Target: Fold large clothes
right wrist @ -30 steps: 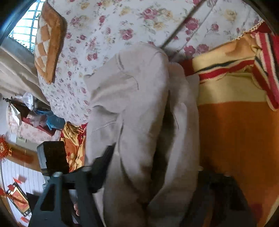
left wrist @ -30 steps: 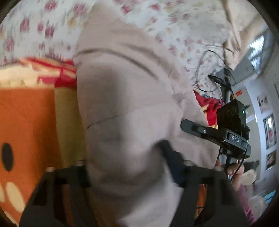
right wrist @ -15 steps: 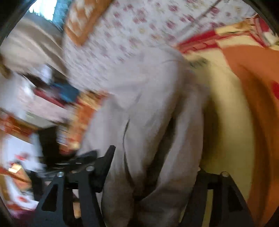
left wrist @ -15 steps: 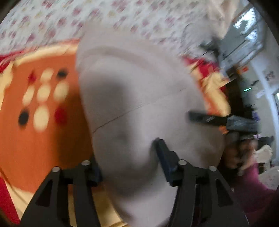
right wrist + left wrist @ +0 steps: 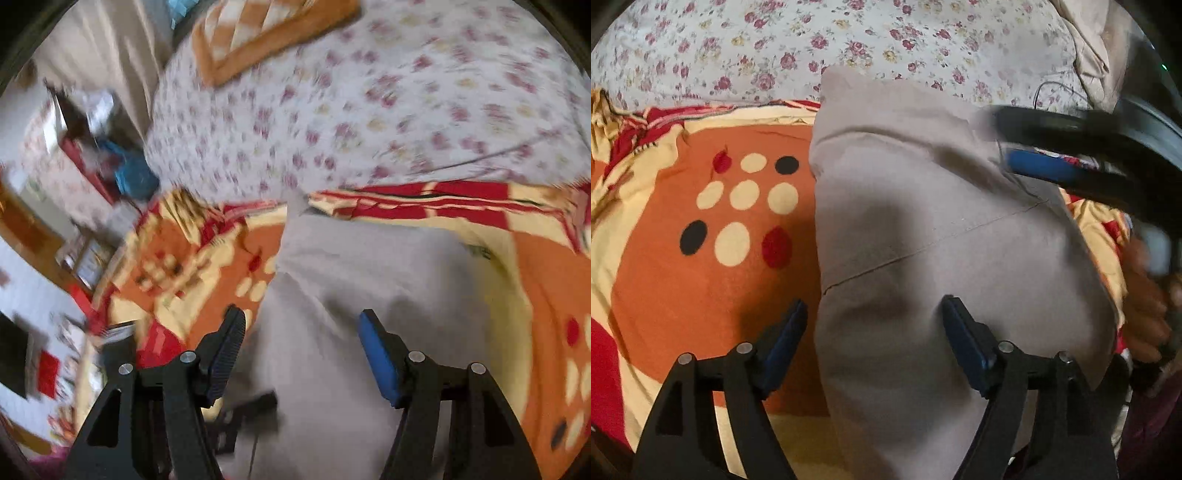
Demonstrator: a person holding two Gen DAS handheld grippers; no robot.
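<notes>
A beige garment [image 5: 923, 229] lies folded in a long pile on the orange blanket [image 5: 683, 288]. My left gripper [image 5: 875, 321] hangs just above its near end. Its jaws are opening, the garment's left edge lies between them, and the blue pads [image 5: 964, 343] do not press on it. In the blurred right wrist view the same garment [image 5: 351, 288] lies below my right gripper [image 5: 301, 332]. Those jaws stand apart, closing a little, with nothing gripped. The right gripper [image 5: 1003, 138] also shows blurred at the upper right of the left wrist view, above the garment, with a hand [image 5: 1145, 295] behind it.
A white floral sheet [image 5: 849, 48] covers the bed beyond the blanket. An orange checked cushion [image 5: 266, 33] lies at its far end. A thin cable [image 5: 1049, 92] runs over the sheet. Furniture and clutter [image 5: 92, 155] stand beside the bed on the left.
Both grippers have let go of the garment, which now lies on the blanket instead of hanging from the jaws. The left jaws have widened. The right gripper has lifted and rolled.
</notes>
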